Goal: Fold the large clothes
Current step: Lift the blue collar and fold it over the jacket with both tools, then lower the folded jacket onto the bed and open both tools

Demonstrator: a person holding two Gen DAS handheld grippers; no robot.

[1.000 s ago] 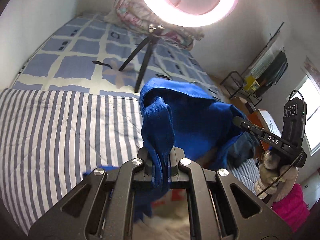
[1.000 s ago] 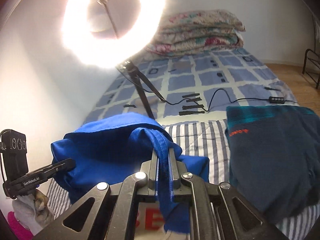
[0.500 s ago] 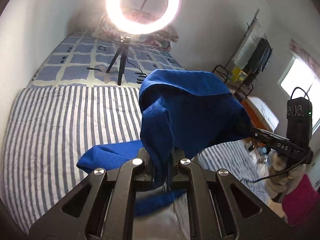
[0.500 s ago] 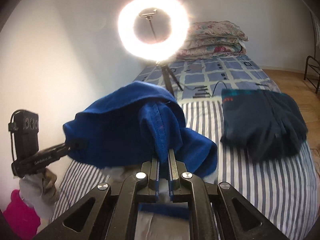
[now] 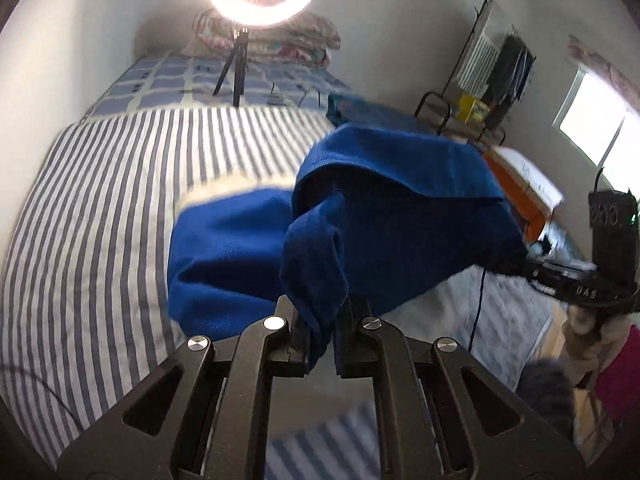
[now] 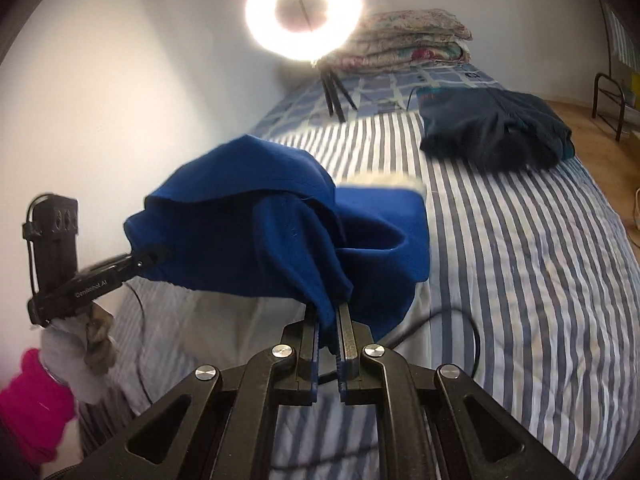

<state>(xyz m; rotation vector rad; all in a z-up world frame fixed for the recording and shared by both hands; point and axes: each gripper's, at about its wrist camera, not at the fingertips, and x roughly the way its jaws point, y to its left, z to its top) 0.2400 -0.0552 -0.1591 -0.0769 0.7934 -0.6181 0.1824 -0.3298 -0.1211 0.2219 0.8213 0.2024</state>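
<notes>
Both grippers — left gripper [image 5: 316, 332] and right gripper [image 6: 329, 336] — stay clamped on the blue garment [image 5: 240, 256], now swung out over the striped bed [image 5: 100, 208] with its far end landing — laydown starting, folds yet to come.

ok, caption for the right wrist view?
Right gripper pinching blue garment above striped bed; left gripper holds the other end.

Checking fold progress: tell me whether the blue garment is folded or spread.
Neither: the blue garment hangs bunched between the left gripper and right gripper, above the striped bed.
</notes>
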